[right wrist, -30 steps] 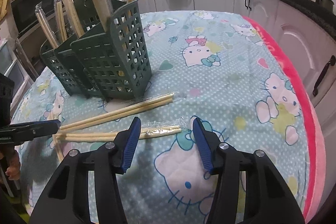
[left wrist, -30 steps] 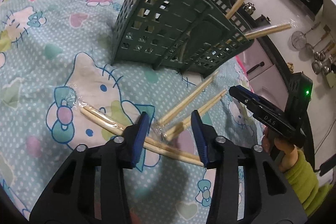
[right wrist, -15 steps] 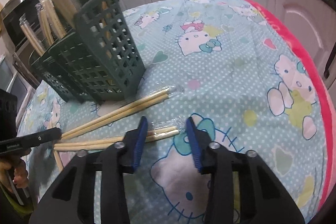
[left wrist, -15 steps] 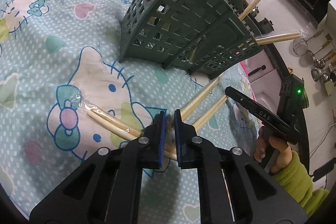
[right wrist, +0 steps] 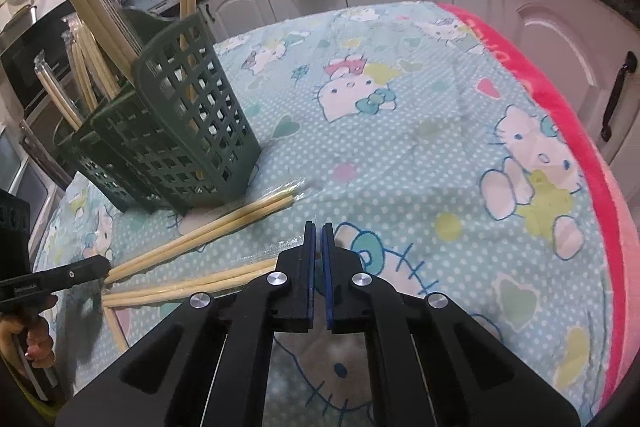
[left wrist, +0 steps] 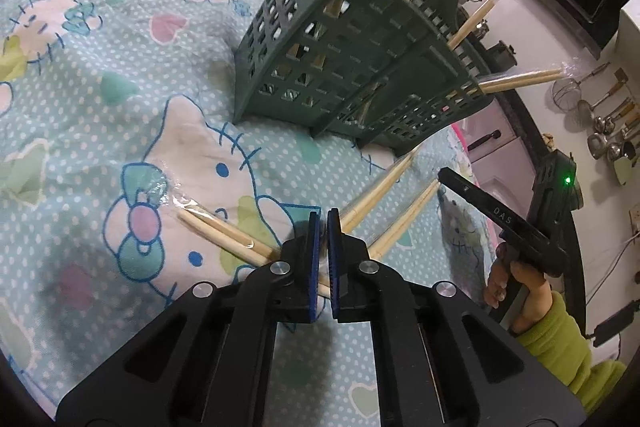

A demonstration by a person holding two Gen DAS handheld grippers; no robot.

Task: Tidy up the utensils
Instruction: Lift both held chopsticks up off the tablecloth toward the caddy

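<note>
Left wrist view: my left jaws (left wrist: 323, 227) and right jaws (right wrist: 317, 239) each clamp a wrapped chopstick pair's (left wrist: 224, 231) end, apparently for lifting toward the green basket (left wrist: 344, 59).

Wrapped chopsticks (right wrist: 208, 235) lie beside green holder (right wrist: 180, 131).

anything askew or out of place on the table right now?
Yes. Wrapped chopstick pairs lie loose and crisscrossed on the cloth beside the green holder, not in it. Chopsticks already in the holder splay outward at steep angles.
</note>
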